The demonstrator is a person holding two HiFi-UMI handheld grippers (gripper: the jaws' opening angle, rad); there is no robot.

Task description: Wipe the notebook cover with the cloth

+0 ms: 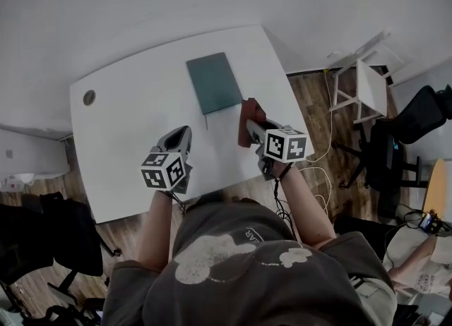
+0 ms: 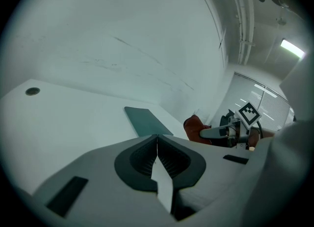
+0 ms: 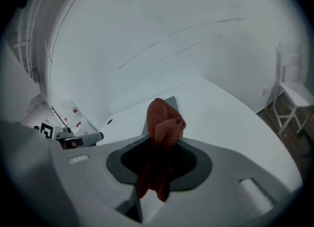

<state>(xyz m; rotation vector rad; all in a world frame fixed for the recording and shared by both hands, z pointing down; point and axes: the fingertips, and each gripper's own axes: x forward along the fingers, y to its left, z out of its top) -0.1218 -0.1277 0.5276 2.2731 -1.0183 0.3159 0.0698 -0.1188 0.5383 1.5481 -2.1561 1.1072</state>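
Note:
A dark green notebook (image 1: 214, 82) lies flat on the white table (image 1: 127, 134), toward its far side; it also shows in the left gripper view (image 2: 145, 121). My right gripper (image 1: 251, 125) is shut on a rust-red cloth (image 1: 250, 121), held above the table just right of the notebook's near corner. In the right gripper view the cloth (image 3: 163, 142) bunches between the jaws and hangs down, hiding most of the notebook (image 3: 170, 104). My left gripper (image 1: 182, 134) hovers over the table's near middle, jaws pressed together with nothing in them (image 2: 157, 140).
A round grommet (image 1: 89, 97) sits in the table's far left corner. A white chair (image 1: 366, 85) and a black office chair (image 1: 406, 134) stand on the wooden floor to the right. Cables trail on the floor by the table's right edge.

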